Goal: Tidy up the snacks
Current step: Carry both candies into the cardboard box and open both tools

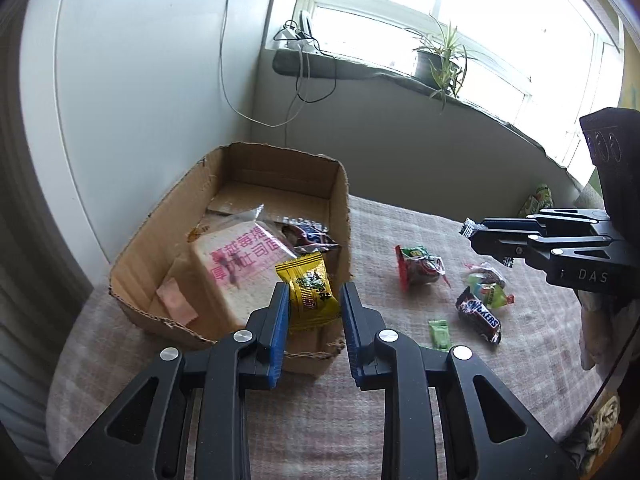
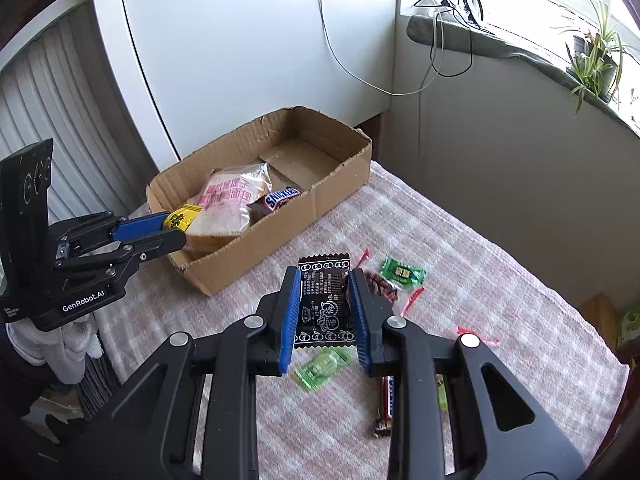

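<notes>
Carrying a snack in each hand, I am bringing both toward the cardboard box (image 2: 280,216) at the back left of the checked cloth (image 2: 460,248). My left gripper (image 1: 314,300) is clamped on a yellow candy (image 1: 310,294), pads pressing its two sides, long axis pointing away from me. It is hanging just over the box's near corner, with the bread packet (image 1: 236,268) and a Snickers bar (image 1: 310,236) already lying inside. My right gripper (image 2: 325,308) is pinching a black sachet (image 2: 325,300), upright between the pads, over the cloth. The box is lying ahead and to its left, well apart. I judge my left hand is the nearer, so its drop comes first.
</notes>
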The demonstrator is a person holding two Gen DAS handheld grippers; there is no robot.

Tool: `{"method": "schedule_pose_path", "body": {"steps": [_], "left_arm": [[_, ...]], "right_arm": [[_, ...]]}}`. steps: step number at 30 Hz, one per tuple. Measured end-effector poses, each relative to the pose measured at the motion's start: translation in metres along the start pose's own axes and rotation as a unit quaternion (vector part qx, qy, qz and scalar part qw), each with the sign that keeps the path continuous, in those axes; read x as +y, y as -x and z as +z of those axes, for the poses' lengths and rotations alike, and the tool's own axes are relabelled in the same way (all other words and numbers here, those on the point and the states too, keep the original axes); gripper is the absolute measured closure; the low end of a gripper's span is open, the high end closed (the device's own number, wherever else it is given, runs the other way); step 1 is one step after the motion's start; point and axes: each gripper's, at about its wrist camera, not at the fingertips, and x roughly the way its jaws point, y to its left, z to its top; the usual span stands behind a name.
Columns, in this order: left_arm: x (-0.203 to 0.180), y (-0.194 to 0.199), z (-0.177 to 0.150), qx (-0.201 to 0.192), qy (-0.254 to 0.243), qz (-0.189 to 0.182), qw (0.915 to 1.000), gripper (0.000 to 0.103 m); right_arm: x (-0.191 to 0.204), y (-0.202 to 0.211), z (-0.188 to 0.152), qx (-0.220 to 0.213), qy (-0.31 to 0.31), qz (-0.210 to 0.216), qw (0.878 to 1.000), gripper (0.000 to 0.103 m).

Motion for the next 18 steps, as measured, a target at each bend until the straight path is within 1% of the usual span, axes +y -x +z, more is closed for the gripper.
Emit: {"method": "schedule_pose_path", "body": {"steps": [11,18], "left_arm": [[0.05,-0.014,0.013,-0.004,0.023,0.026,0.9994,0.079],[0.072,-0.03,0.016,0.0,0.042,0.033,0.9986,0.079]], "right_arm": [[0.018,-0.068,0.059,0.017,0.019,0.013,1.0,0.078],[0.028,-0.112,0.079,0.028,0.012,0.029,0.999,0.078]]}}
